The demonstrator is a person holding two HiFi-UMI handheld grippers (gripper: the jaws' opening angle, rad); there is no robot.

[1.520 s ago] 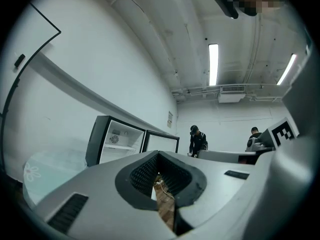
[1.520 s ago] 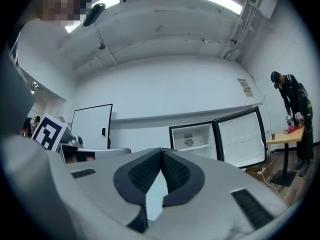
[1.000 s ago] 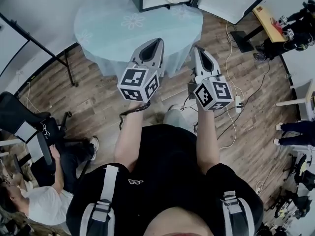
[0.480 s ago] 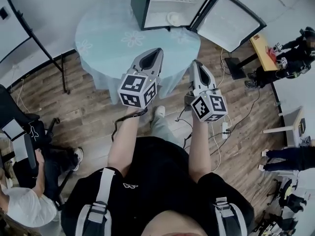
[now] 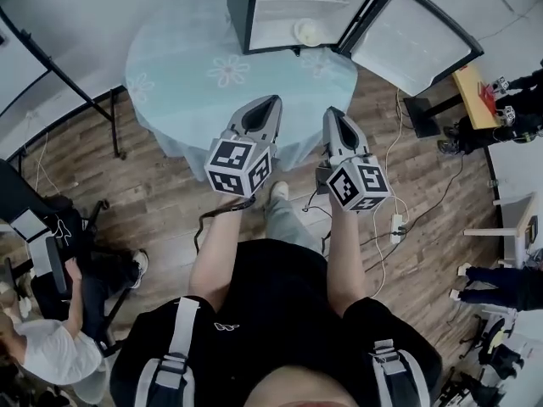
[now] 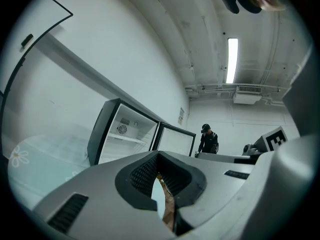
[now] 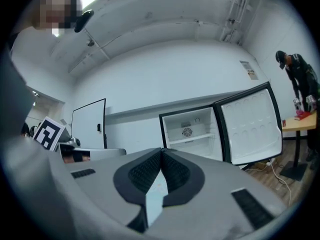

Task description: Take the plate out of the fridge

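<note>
No legible text anywhere (wall notice [image 6: 181, 115] too small to read).

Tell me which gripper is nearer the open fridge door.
Right. The right gripper hangs over the near edge of the table, down-left of the fridge door in the head view; the left gripper is beside it, farther left from the door.

Round clothed table [image 5: 182, 75], open fridge [image 5: 288, 11] on it

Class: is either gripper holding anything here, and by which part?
Nothing is held. The left gripper and right gripper are both shut and empty; the round white plate sits inside the open black-framed fridge, untouched.
</note>
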